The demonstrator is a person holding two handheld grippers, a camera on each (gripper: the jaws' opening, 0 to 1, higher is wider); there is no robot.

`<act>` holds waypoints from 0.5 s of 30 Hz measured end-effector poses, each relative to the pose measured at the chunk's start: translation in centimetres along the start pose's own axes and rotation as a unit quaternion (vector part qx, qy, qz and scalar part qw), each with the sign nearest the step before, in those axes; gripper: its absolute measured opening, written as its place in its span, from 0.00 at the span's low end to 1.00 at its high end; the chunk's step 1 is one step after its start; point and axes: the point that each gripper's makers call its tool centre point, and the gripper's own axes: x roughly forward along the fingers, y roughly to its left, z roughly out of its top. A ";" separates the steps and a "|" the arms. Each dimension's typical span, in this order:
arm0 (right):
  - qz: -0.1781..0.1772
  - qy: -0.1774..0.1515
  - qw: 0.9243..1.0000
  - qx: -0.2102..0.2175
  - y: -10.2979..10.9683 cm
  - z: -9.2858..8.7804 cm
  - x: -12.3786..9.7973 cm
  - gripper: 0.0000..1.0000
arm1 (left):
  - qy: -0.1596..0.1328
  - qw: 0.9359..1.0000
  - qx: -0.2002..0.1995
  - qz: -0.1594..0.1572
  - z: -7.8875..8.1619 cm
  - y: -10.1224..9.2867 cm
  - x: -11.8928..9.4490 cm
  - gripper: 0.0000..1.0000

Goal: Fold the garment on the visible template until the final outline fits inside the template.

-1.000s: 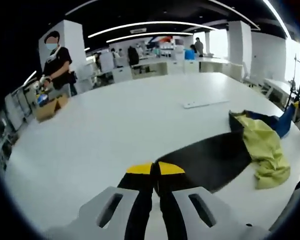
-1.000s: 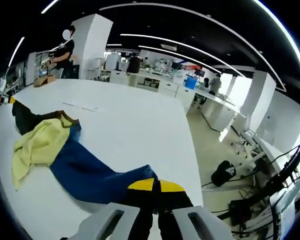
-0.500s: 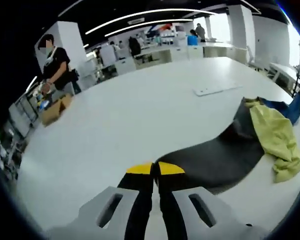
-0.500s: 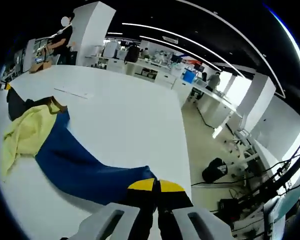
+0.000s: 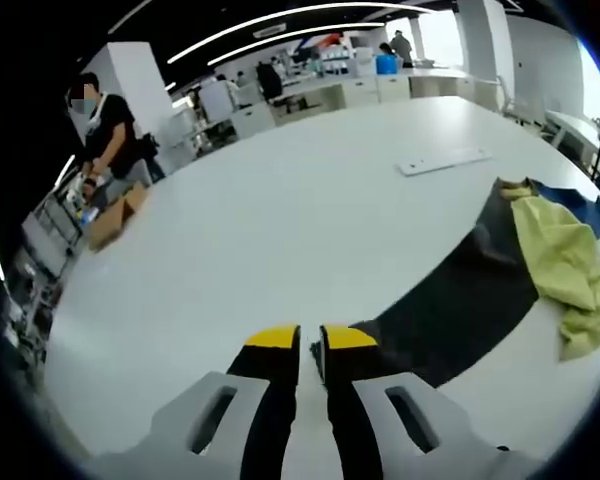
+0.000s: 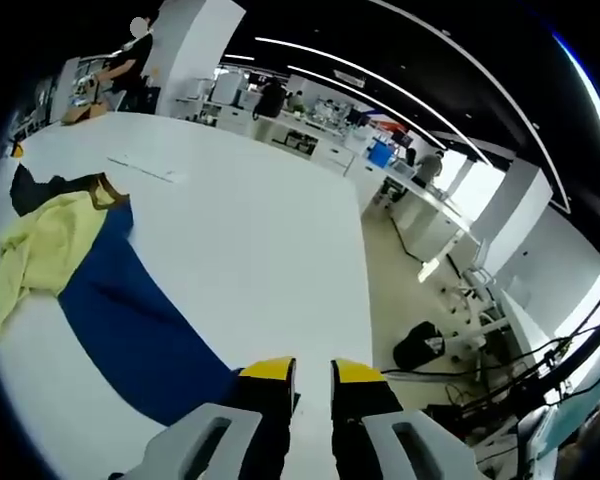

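Person (image 5: 105, 125): standing at far left beyond the table, by a cardboard box (image 5: 110, 215).
Left gripper (image 5: 310, 340): jaws slightly parted, released; black sleeve end lies just beside its right tip.
Garment (image 5: 480, 290): spread across white table (image 5: 280, 230), black sleeve, yellow middle, blue sleeve.
White strip (image 5: 445, 161): flat on table beyond garment.
Right gripper (image 6: 312, 368): jaws apart, released; blue sleeve end (image 6: 140, 340) at its left jaw.

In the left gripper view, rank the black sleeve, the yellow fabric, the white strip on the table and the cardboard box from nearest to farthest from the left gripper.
1. black sleeve, just right of the left gripper
2. yellow fabric, far right
3. white strip, upper right, and cardboard box, far left: too close to call
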 end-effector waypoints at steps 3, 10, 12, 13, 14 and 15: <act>0.005 -0.011 1.000 0.001 0.5 0.5 -0.5 0.09 | -0.007 1.000 -0.008 0.005 0.2 0.3 -0.6 0.13; 0.029 -0.040 0.999 0.004 2.8 1.6 -1.9 0.09 | -0.042 0.999 0.001 -0.026 1.1 -2.3 -2.3 0.14; 0.038 -0.047 0.998 0.005 3.6 1.9 -2.4 0.09 | -0.047 0.998 0.008 -0.032 1.1 -3.0 -2.7 0.14; 0.041 -0.052 0.998 0.006 3.9 2.2 -2.6 0.10 | -0.052 0.998 0.008 -0.036 1.1 -3.3 -2.9 0.14; 0.045 -0.058 0.997 0.008 4.3 2.4 -2.9 0.10 | -0.059 0.997 0.006 -0.044 1.2 -3.8 -3.2 0.14; 0.050 -0.064 0.997 0.009 4.8 2.7 -3.3 0.10 | -0.065 0.997 0.001 -0.050 1.3 -4.2 -3.4 0.14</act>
